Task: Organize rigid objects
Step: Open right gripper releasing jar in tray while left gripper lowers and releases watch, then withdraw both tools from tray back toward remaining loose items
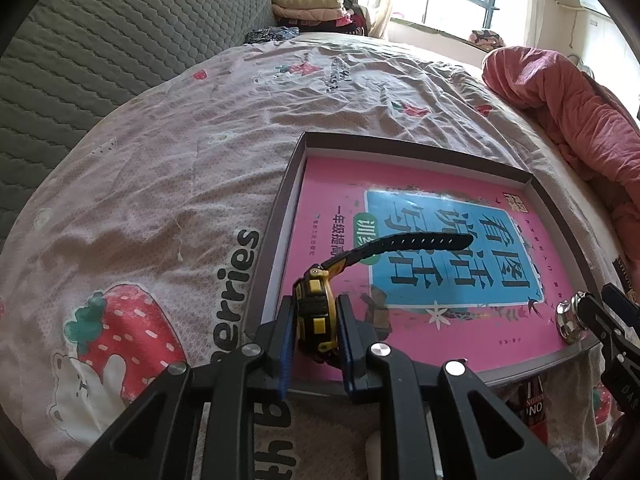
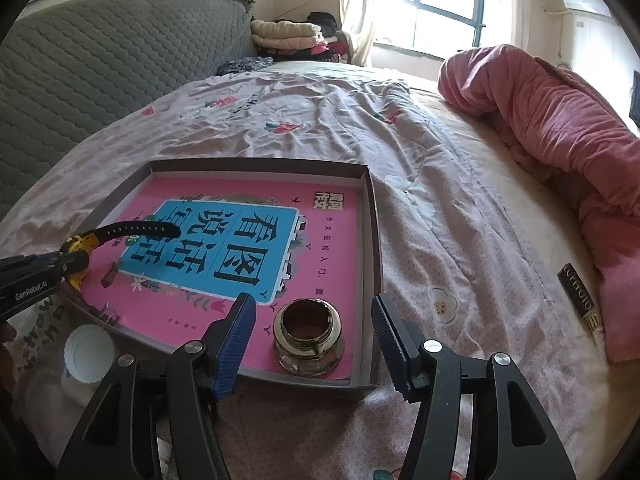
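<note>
Two grippers worked over a shallow box (image 2: 370, 240) that lay on a bed. The left gripper (image 1: 318, 326), at the lower middle of its own view, was clamped on a yellow and black watch (image 1: 316, 312), its blue pads pressed against both sides of the case. The watch was held above the near left corner of the box, and its black strap (image 1: 420, 242) stuck out toward the middle of the frame over a pink book (image 2: 328, 240) that filled the box floor. In the right wrist view the same watch (image 2: 80, 246) showed at the left edge of the frame.

The right gripper (image 2: 314, 334) had its fingers spread wide apart, gripping nothing. Just beyond and between them a metal ring (image 2: 308, 342) stood upright on the book in the near right corner of the box.

The bed was covered by a pale sheet (image 1: 160, 184) printed with strawberries. A grey quilted headboard (image 2: 100, 52) filled the upper left, a bright window (image 2: 448, 4) the upper right. A pink blanket (image 2: 560, 140) lay bunched along the right side.

A white bottle cap (image 2: 88, 354) sat on the sheet at the lower left, just outside the box. A dark tube (image 2: 580, 300) lay on the sheet at the right, near the blanket. Folded clothes (image 2: 288, 36) were stacked at the far end of the bed.
</note>
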Demonstrator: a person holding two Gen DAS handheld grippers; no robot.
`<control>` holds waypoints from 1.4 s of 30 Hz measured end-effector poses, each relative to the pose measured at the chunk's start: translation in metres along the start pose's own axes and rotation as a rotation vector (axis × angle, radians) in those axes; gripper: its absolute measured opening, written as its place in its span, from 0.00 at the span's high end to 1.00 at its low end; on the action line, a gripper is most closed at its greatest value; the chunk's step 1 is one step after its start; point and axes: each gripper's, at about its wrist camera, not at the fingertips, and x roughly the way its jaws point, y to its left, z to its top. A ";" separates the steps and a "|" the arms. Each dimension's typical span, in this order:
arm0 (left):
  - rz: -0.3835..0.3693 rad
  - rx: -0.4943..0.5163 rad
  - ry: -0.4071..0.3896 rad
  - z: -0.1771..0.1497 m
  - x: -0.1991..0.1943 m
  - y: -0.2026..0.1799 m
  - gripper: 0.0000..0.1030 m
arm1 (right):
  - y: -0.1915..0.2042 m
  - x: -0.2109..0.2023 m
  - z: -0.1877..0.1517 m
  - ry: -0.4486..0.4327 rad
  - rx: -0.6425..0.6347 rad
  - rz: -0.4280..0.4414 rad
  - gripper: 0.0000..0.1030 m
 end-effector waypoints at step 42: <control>-0.042 0.017 -0.092 -0.001 -0.057 -0.004 0.54 | 0.000 -0.047 -0.006 -0.108 -0.003 0.021 0.29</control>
